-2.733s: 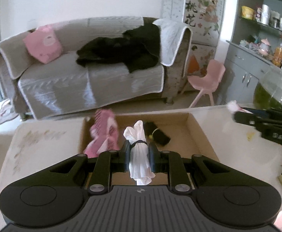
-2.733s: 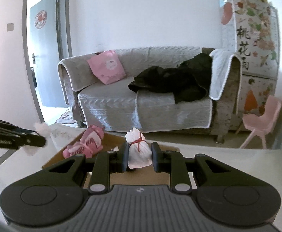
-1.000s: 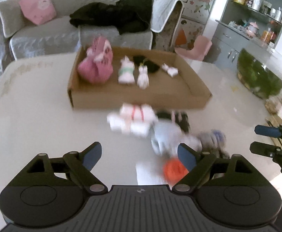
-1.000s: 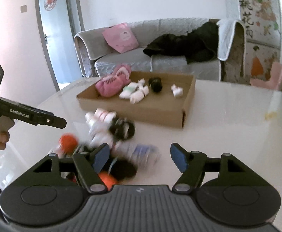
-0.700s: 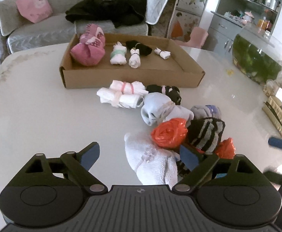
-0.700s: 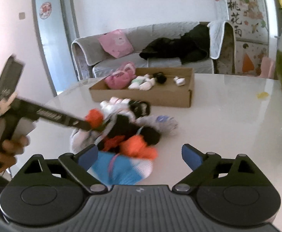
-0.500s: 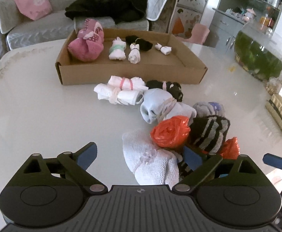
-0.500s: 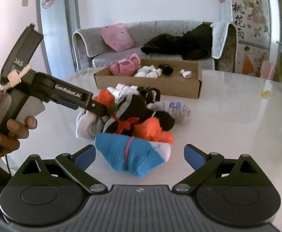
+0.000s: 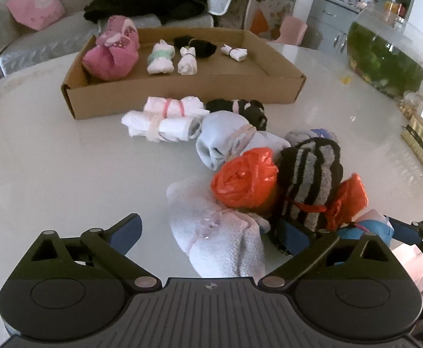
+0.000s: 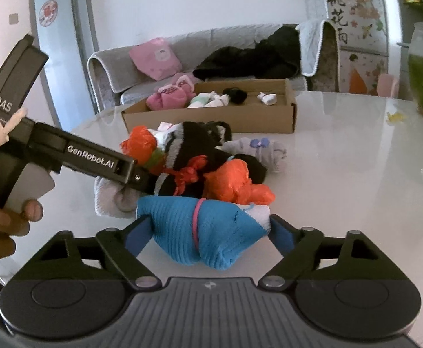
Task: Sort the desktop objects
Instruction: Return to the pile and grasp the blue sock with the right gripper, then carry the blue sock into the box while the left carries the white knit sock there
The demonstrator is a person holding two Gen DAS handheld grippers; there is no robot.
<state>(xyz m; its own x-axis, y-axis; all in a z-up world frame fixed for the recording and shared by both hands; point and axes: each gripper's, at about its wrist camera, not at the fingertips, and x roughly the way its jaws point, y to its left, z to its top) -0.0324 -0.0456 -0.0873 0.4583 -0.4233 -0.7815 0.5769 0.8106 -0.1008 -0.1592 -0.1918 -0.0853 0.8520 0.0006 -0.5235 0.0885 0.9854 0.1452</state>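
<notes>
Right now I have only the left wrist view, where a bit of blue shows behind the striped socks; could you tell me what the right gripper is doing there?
Observer: The right gripper has a blue sock bundle between its fingers. Its jaws have just been closing, and the pads meet both ends of the bundle.
Operator: Thank you. Is that bundle tied like the others?
Observer: Yes, a pink band circles its middle, and one end is white.
Operator: And what sits right behind it?
Observer: An orange bag lies directly behind it, against the striped socks.
</notes>
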